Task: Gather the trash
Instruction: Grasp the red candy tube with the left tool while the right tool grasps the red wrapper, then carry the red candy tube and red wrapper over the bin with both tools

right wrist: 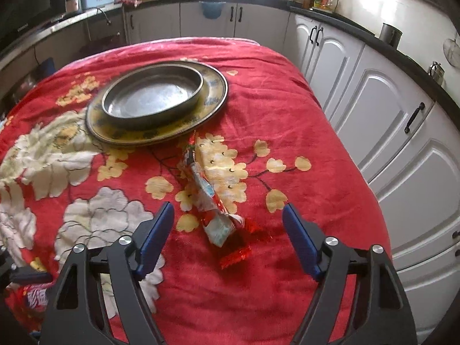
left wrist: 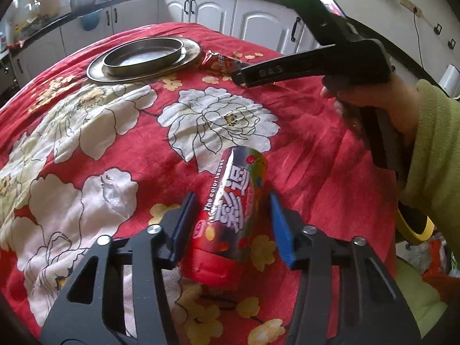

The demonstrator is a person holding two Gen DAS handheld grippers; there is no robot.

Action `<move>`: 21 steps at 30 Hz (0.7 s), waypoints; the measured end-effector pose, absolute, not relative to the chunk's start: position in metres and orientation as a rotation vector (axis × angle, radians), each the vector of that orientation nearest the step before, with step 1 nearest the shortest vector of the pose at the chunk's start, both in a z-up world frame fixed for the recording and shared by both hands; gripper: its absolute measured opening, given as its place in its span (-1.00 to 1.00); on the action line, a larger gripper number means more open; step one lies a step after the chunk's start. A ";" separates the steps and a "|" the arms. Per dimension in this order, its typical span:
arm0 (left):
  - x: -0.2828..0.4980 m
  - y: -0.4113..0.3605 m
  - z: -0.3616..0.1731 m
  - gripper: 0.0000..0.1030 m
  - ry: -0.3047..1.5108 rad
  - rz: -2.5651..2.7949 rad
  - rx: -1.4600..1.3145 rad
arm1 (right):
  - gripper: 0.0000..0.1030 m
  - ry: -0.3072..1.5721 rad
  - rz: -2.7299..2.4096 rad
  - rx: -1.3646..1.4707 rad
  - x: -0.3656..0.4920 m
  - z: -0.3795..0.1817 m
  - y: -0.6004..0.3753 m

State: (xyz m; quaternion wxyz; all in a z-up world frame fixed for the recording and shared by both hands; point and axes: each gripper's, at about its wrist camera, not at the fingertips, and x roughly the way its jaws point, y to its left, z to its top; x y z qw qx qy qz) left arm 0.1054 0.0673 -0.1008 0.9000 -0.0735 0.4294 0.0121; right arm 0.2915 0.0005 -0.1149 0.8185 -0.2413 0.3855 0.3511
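Observation:
A red candy wrapper [left wrist: 230, 215] with white lettering arches up off the red flowered tablecloth [left wrist: 302, 132], and my left gripper [left wrist: 233, 227] is shut on it, its blue pads pressing both sides. A second, crumpled red and silver wrapper [right wrist: 214, 212] lies flat on the cloth between the fingers of my right gripper [right wrist: 230, 237], which stands open with neither pad touching it. In the left wrist view this second wrapper [left wrist: 218, 63] sits beside the plates, with one black finger [left wrist: 273, 70] of the right gripper above it, held by a hand [left wrist: 359, 109] in a green sleeve.
A steel dish [right wrist: 152, 95] rests on a wide brass plate [right wrist: 212, 97] at the far middle of the table. White cabinets [right wrist: 373, 120] run close along the table's right edge. A dark counter with pots and jars lines the back wall.

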 end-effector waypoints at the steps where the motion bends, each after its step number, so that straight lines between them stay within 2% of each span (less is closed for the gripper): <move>1: 0.104 0.068 -0.100 -0.31 0.889 0.025 -0.152 | 0.30 0.828 0.747 -0.516 0.293 -0.117 0.001; 3: 0.103 0.066 -0.100 -0.34 0.888 0.021 -0.150 | -0.11 0.854 0.750 -0.513 0.293 -0.123 0.001; 5: 0.103 0.065 -0.100 -0.36 0.888 0.020 -0.145 | -0.37 0.861 0.765 -0.494 0.290 -0.125 -0.002; 9: 0.102 0.065 -0.100 -0.41 0.883 0.016 -0.154 | -0.63 0.859 0.778 -0.477 0.274 -0.126 -0.014; 21: 0.098 0.059 -0.088 -0.47 0.843 -0.018 -0.220 | -0.66 0.866 0.801 -0.325 0.211 -0.105 -0.102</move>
